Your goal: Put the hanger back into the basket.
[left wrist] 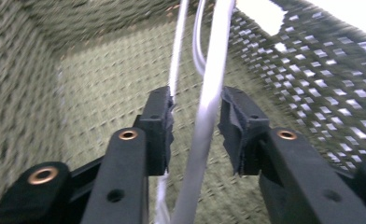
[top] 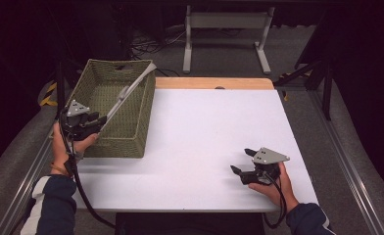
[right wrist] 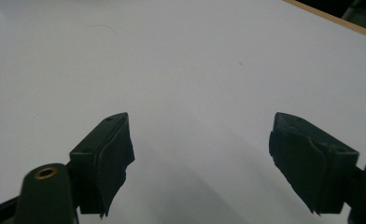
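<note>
Left gripper [top: 98,121]: jaws around the tongs [top: 127,91], seemingly just apart, over the basket [top: 131,142].
Right gripper [top: 242,161]: spread wide, holding nothing, above the table [top: 200,132].

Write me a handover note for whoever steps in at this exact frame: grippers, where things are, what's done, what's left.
Left gripper: over the near left corner of the green woven basket, jaws either side of the handle of the grey tongs, with a gap at each pad, so not clamped.
Tongs: lying slanted in the basket, far end propped on the far right rim.
Right gripper: open, empty, low over the white table at the near right.
Done: tongs are in the basket.
Left: probably just draw the left gripper clear.
</note>
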A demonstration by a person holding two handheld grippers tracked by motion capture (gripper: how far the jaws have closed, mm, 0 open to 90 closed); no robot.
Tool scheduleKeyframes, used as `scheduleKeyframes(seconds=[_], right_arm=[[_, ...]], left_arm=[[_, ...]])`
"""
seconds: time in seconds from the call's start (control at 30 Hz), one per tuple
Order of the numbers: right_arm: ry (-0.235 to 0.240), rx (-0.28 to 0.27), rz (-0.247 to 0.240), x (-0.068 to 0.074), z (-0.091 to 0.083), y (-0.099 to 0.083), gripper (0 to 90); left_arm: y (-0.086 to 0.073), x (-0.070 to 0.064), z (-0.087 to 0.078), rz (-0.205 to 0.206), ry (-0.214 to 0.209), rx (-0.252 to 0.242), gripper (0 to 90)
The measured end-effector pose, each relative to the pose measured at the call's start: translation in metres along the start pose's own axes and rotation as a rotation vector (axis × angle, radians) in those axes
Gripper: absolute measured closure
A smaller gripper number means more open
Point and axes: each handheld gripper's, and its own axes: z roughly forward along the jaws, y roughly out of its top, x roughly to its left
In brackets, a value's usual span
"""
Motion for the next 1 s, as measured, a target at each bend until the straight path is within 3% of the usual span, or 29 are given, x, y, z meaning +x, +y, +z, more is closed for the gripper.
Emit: scheduleKeyframes(seconds=[0.07, 0.13, 0.3, 0.43, 0.53, 0.77, 0.83, 1.0], right_arm=[[0.001, -0.002, -0.002, 0.001, 0.0, 0.0, 21.5], [-0.001, -0.005, -0.003, 0.001, 0.0, 0.001, 21.5], [-0.003, -0.016, 0.002, -0.001, -0.002, 0.001, 21.5], [-0.012, -0.023, 0.007, -0.002, -0.003, 0.001, 20.5], [-0.025, -0.028, 0.015, -0.002, -0.004, 0.001, 18.8], [-0.08, -0.052, 0.033, -0.004, -0.007, 0.002, 16.7], [-0.096, -0.07, 0.034, -0.005, -0.009, 0.003, 16.4], [-0.115, -0.089, 0.014, -0.004, -0.012, 0.004, 16.2]], left_arm=[[0.001, -0.003, 0.0, 0.01, 0.001, -0.005, 56.0], [0.001, -0.006, 0.001, 0.024, -0.021, -0.009, 55.9], [0.004, -0.015, -0.002, 0.041, -0.057, -0.069, 43.3], [0.007, -0.024, -0.004, 0.062, -0.046, -0.096, 25.8], [0.009, -0.03, -0.009, 0.067, -0.071, -0.164, 18.3], [0.011, -0.046, -0.02, 0.104, -0.108, -0.272, 8.8], [0.012, -0.055, -0.024, 0.136, -0.112, -0.305, 7.2], [0.013, -0.07, -0.032, 0.193, -0.135, -0.333, 5.9]])
